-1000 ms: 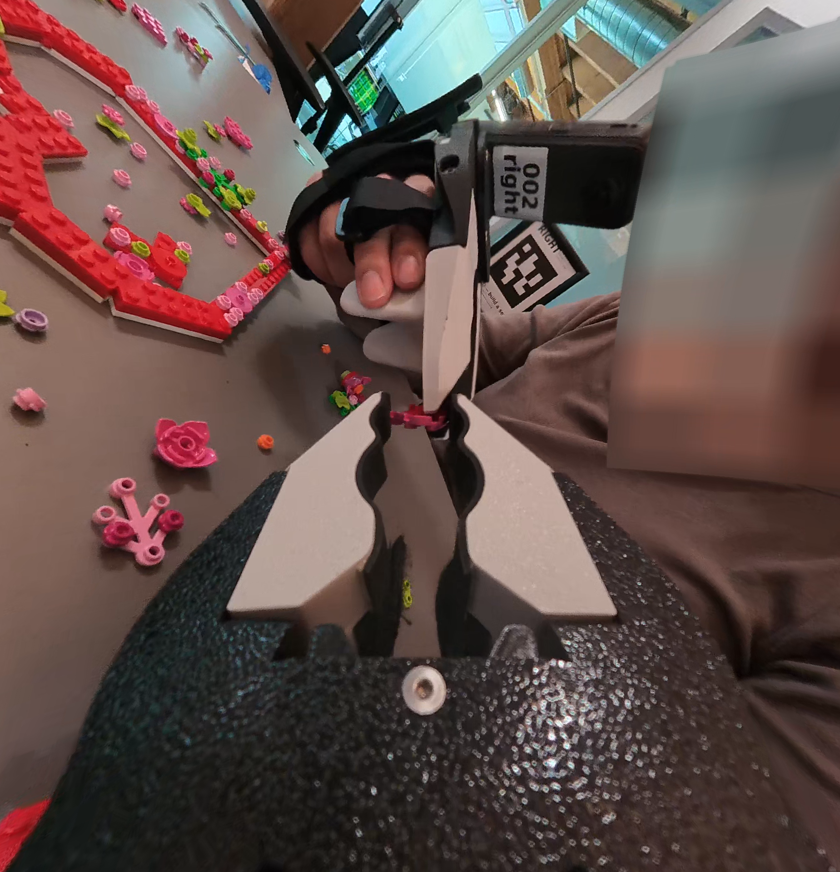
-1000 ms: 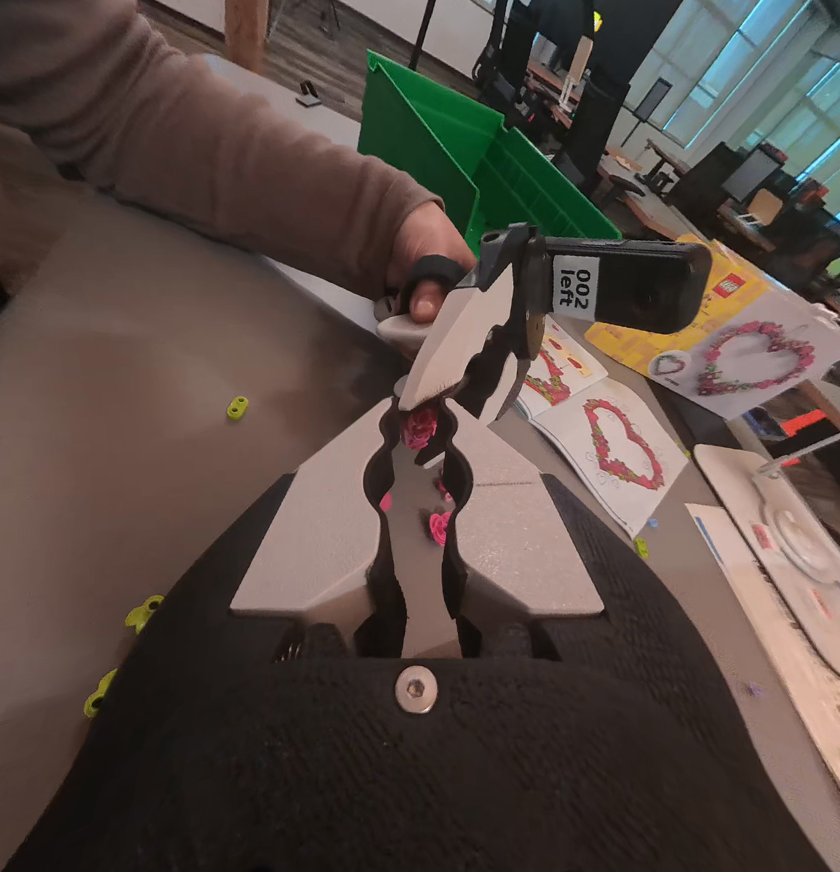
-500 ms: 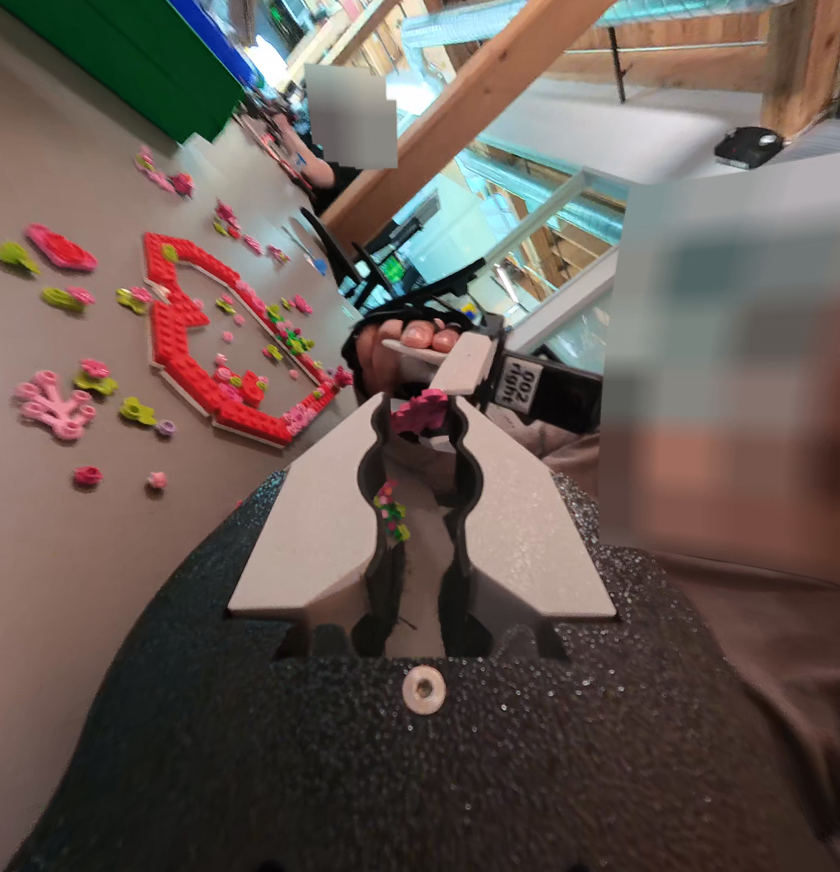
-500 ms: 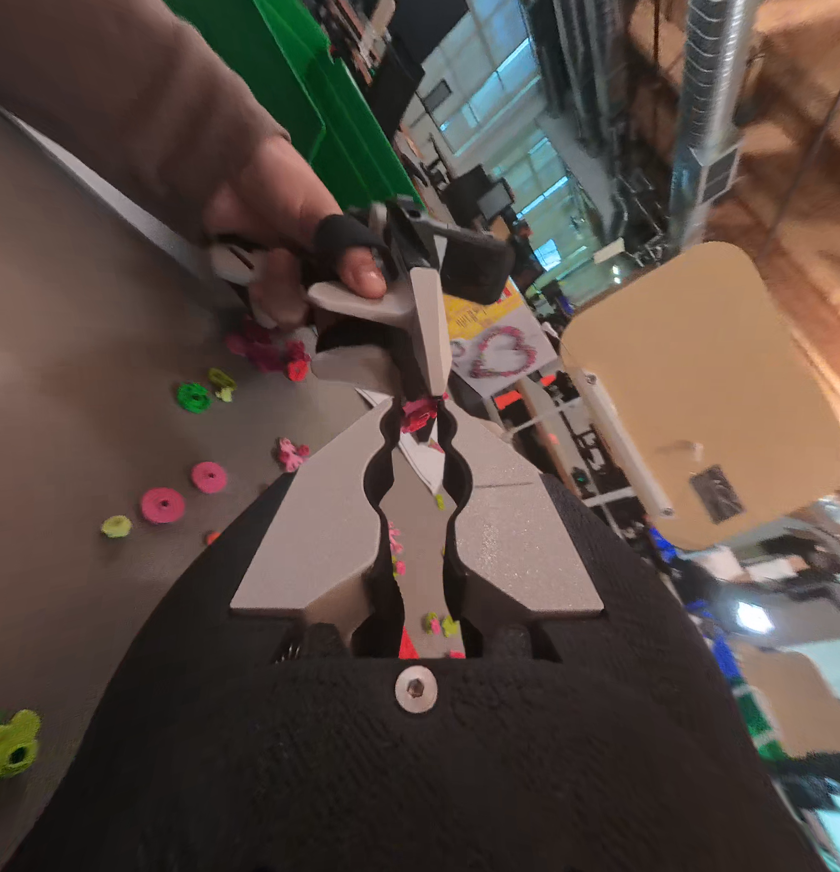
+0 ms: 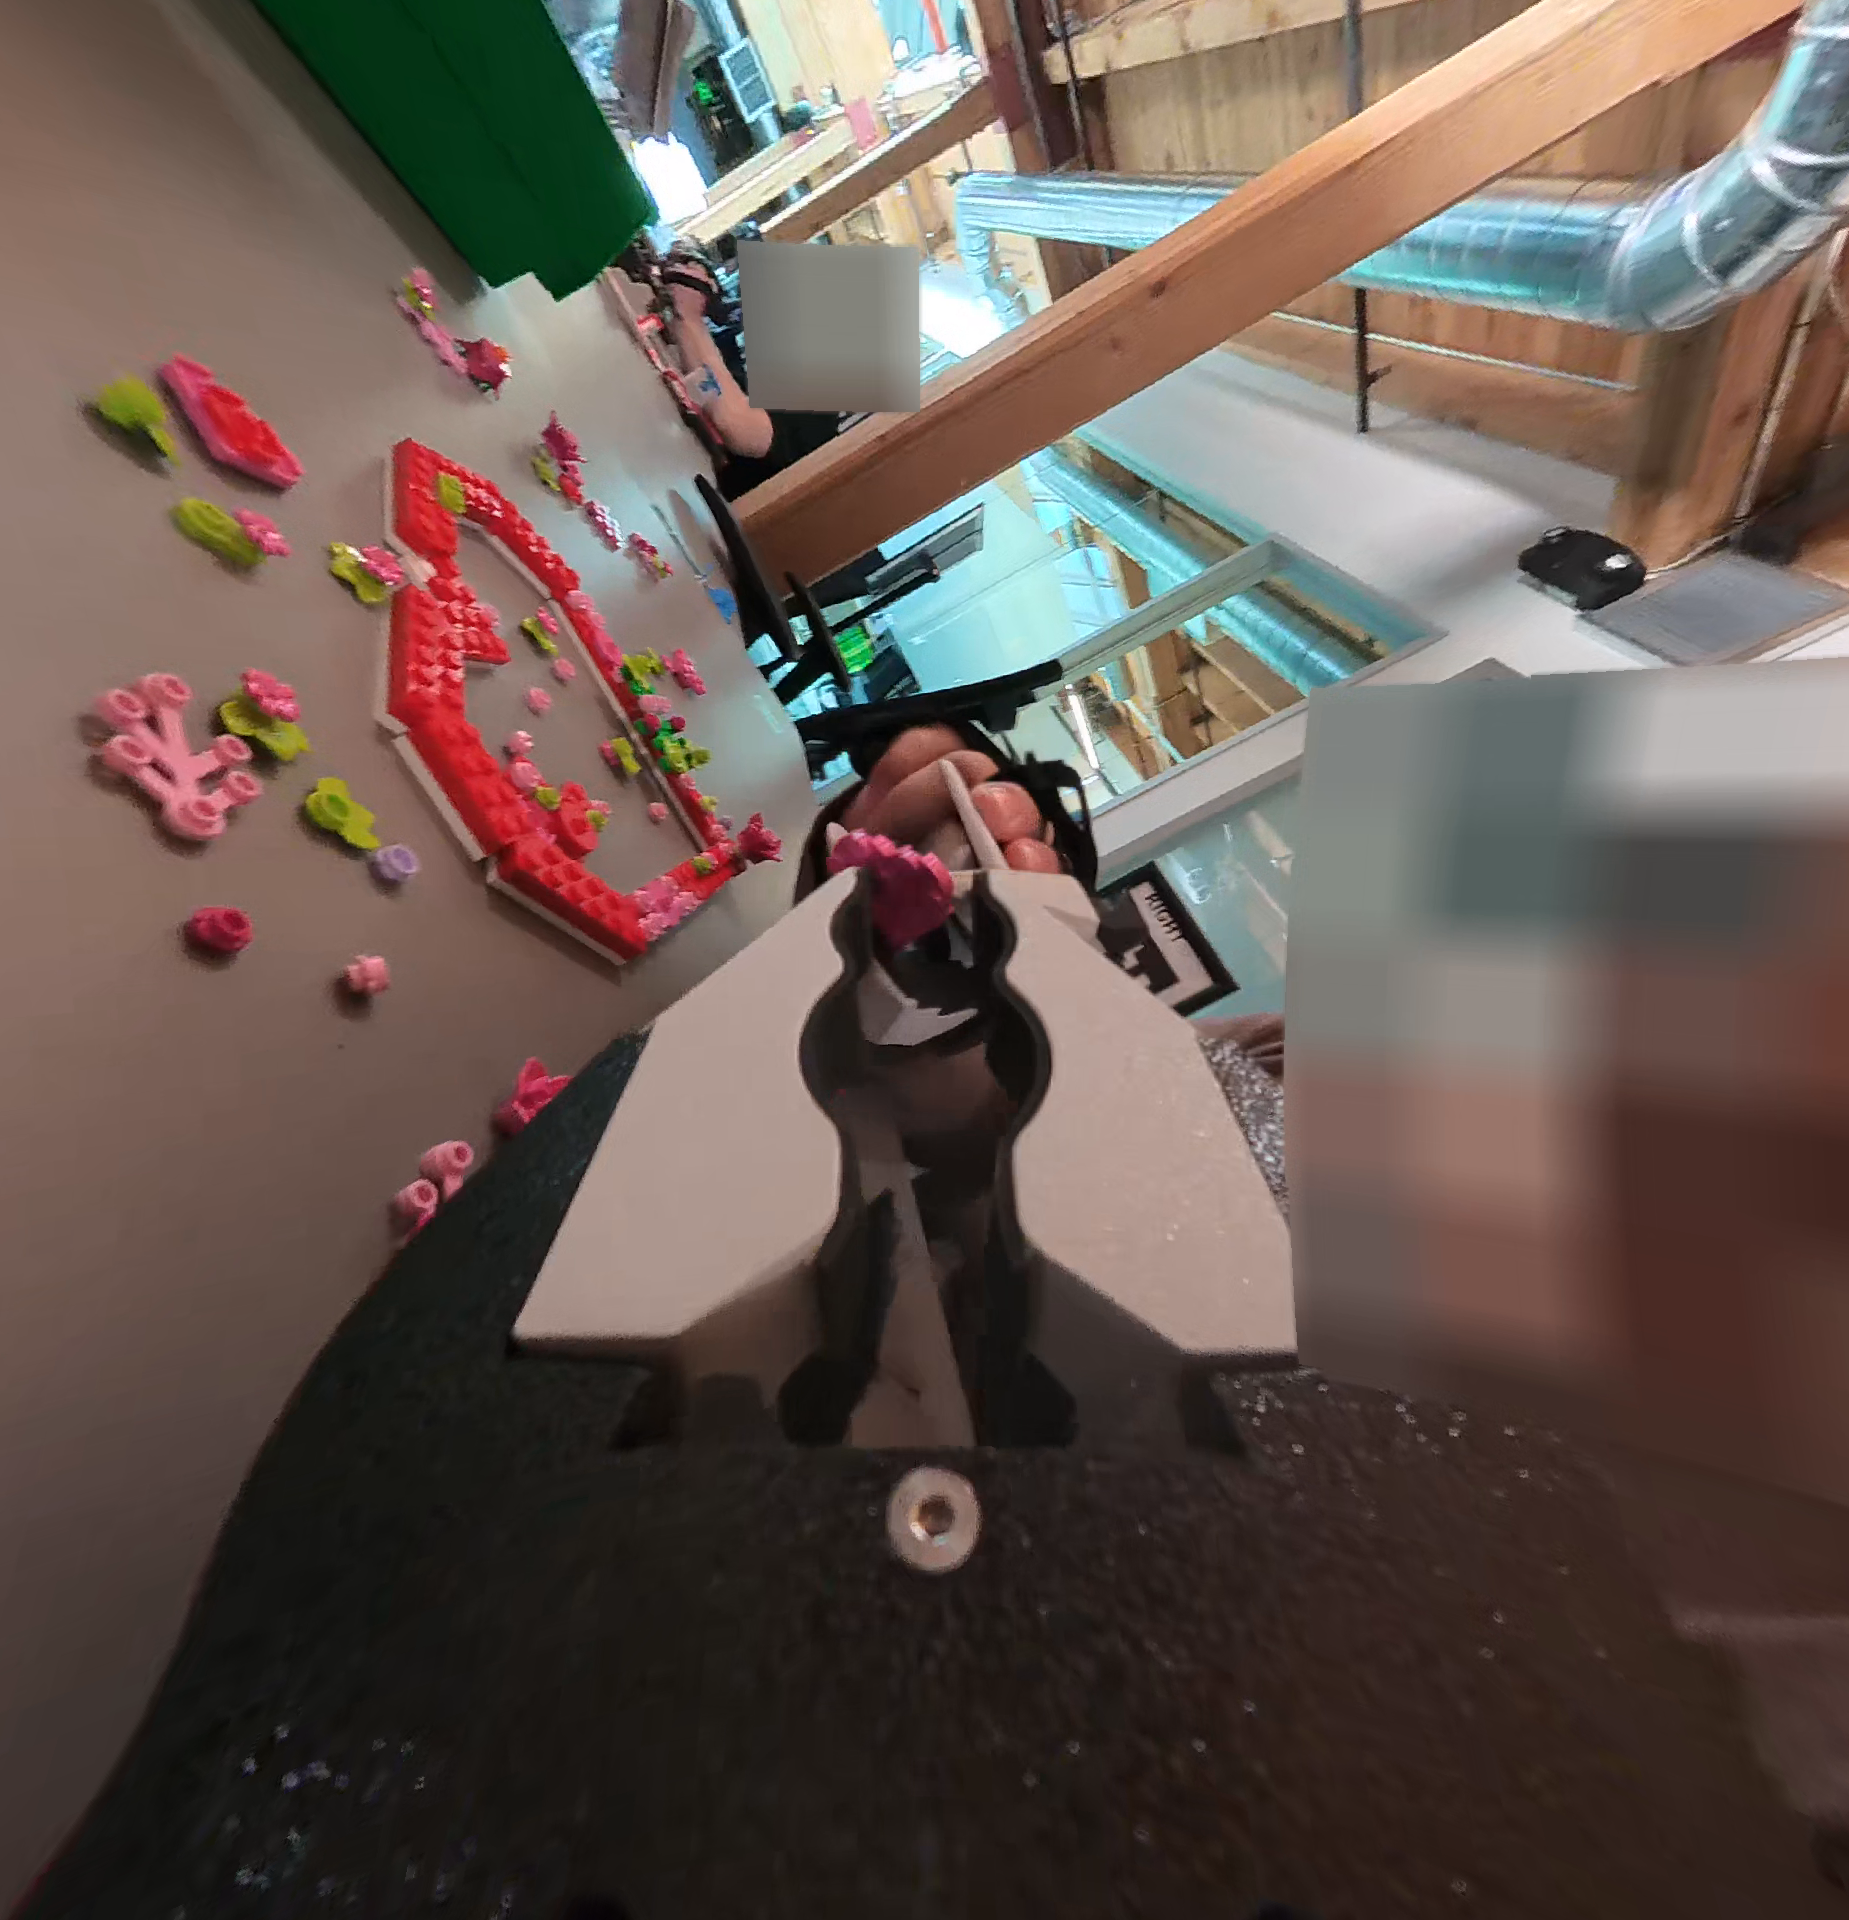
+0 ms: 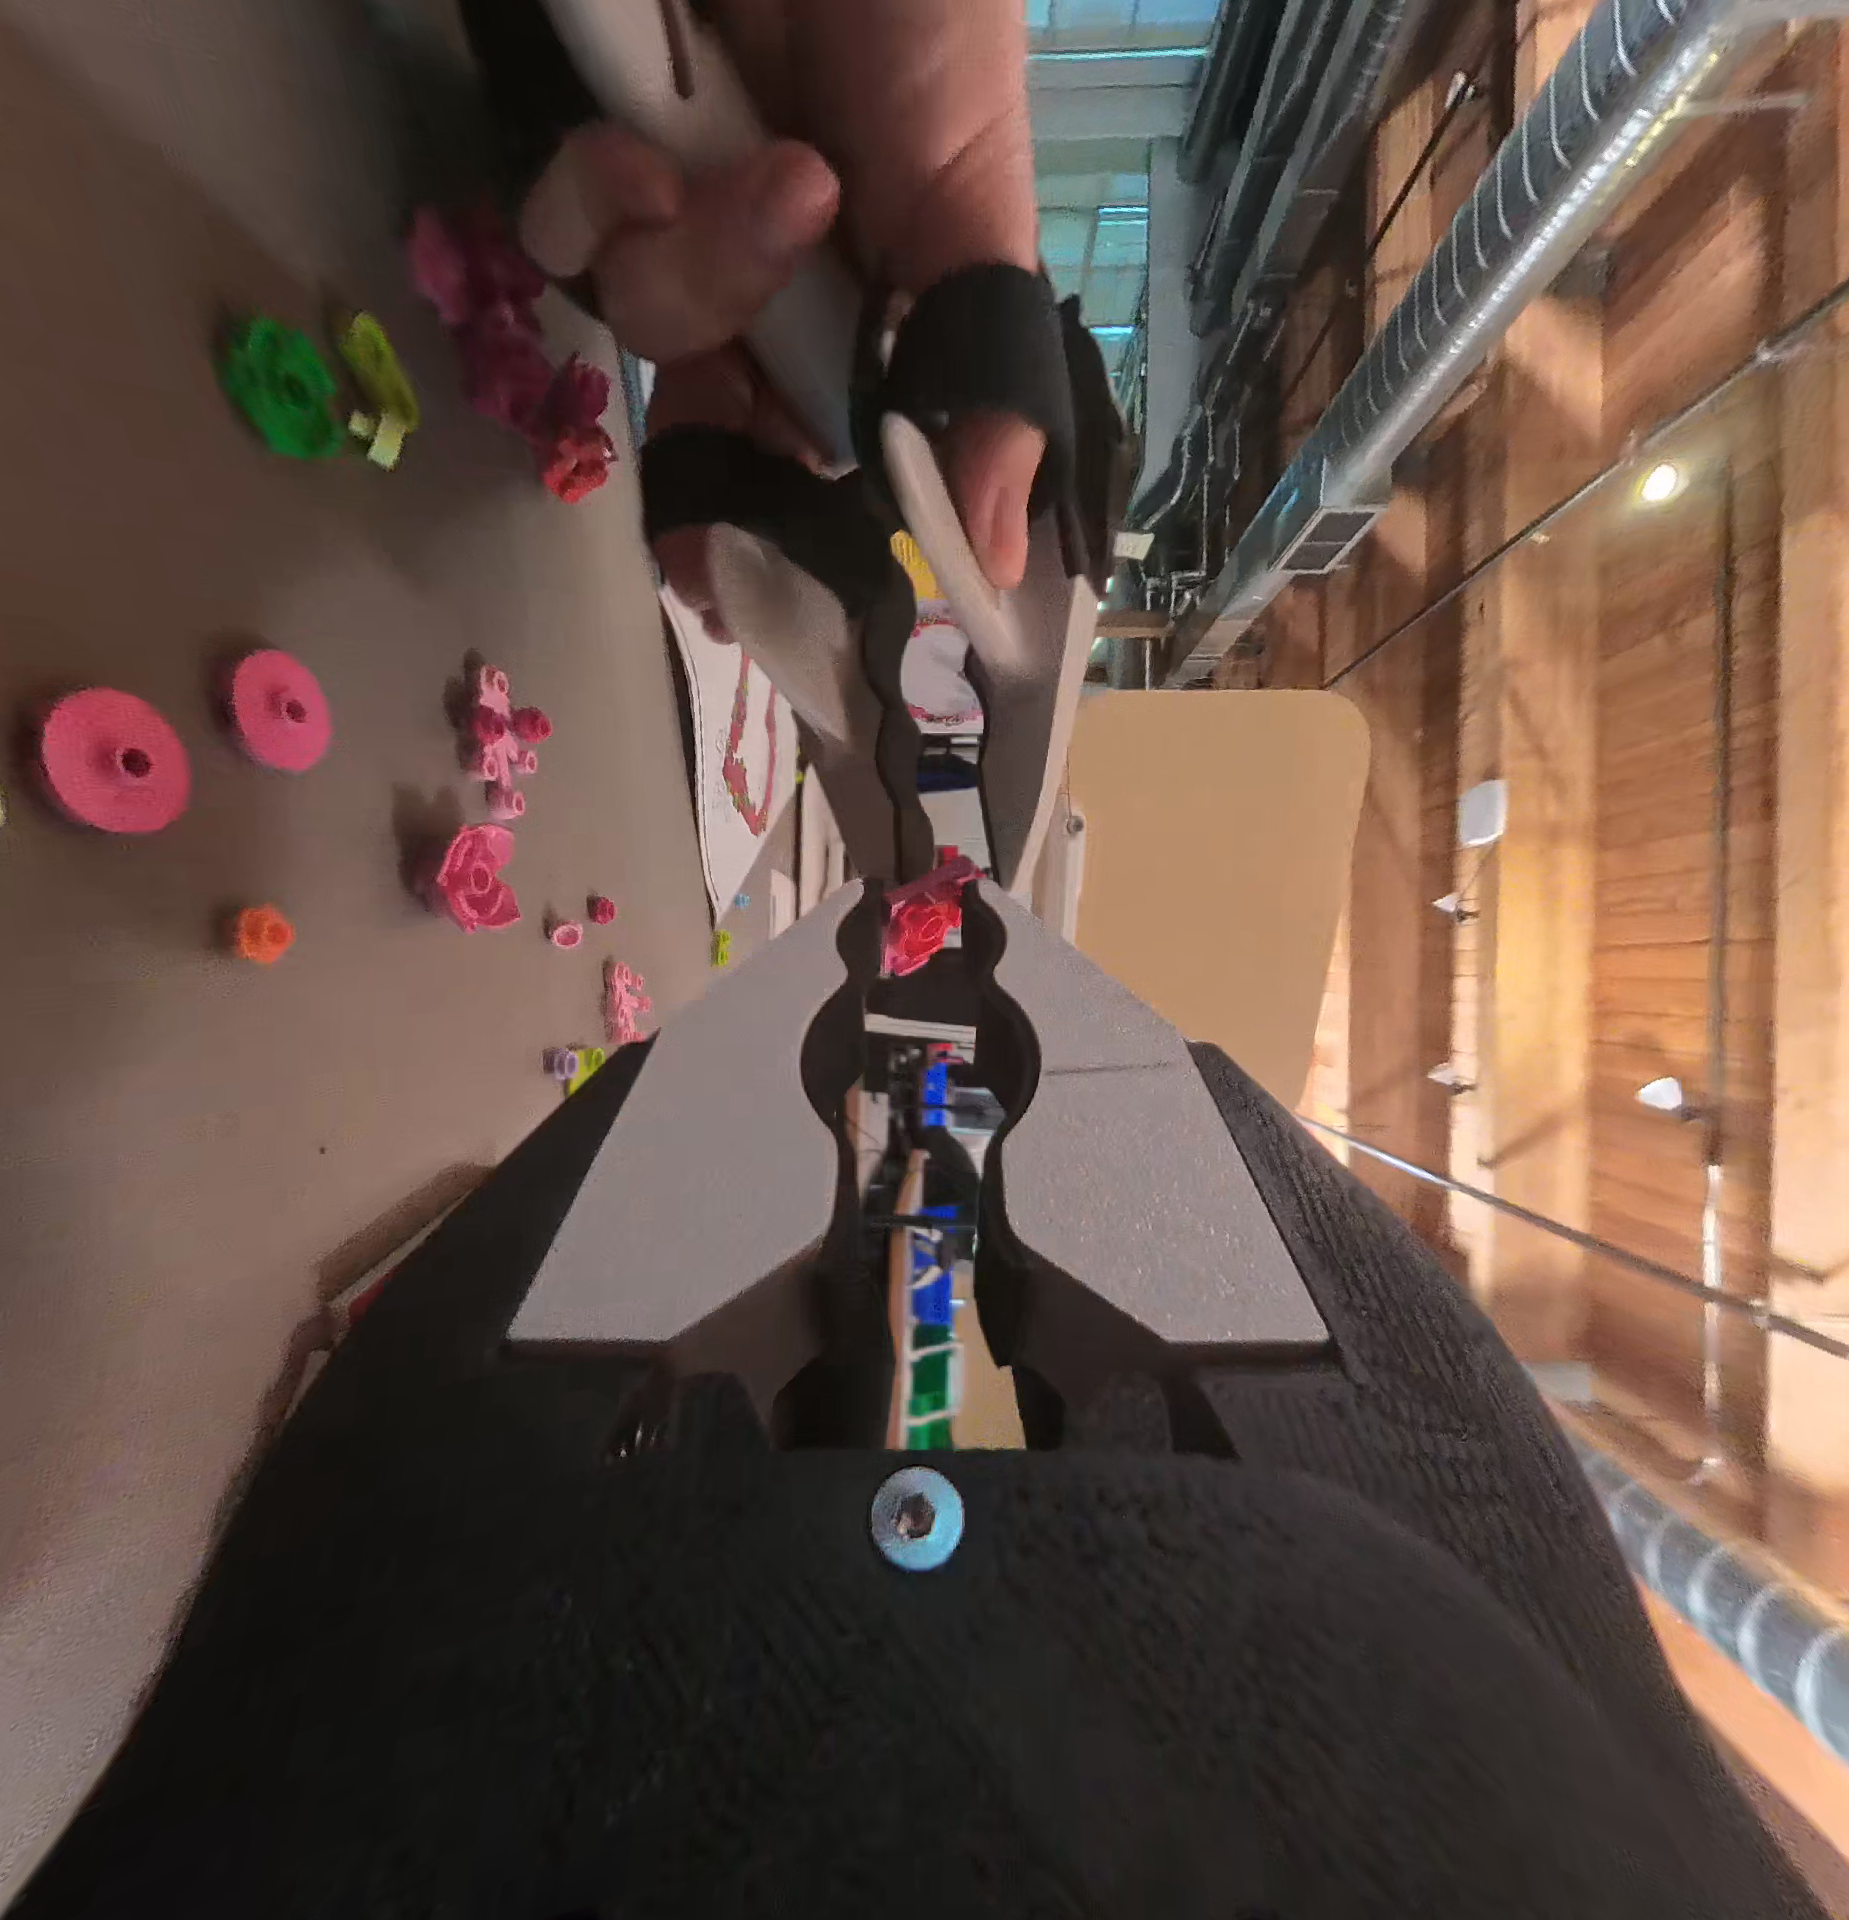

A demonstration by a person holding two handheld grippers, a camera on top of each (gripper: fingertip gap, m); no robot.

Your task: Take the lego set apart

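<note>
A small magenta flower piece (image 5: 892, 886) is clamped between my two grippers, held in the air away from the table. My left gripper (image 5: 920, 894) is shut on it at the fingertips. My right gripper (image 6: 925, 899) is shut on the pink-red flower (image 6: 918, 928) from the opposite side. In the right wrist view the left gripper (image 6: 935, 862) meets it tip to tip, held by a hand (image 6: 899, 208). The red heart-shaped lego frame (image 5: 452, 717) lies on the grey table (image 5: 120, 1143), with small flowers and leaves on it.
Loose pieces lie scattered: a pink branch piece (image 5: 172, 758), lime leaves (image 5: 265, 727), pink discs (image 6: 109, 758), a green disc (image 6: 281, 390). A green bin (image 5: 463, 135) stands at the far end. An instruction booklet (image 6: 738, 769) lies past the grippers.
Both grippers have lifted from the table and rolled, so the table now runs along the left of both views. They stay clamped tip to tip on the flower piece.
</note>
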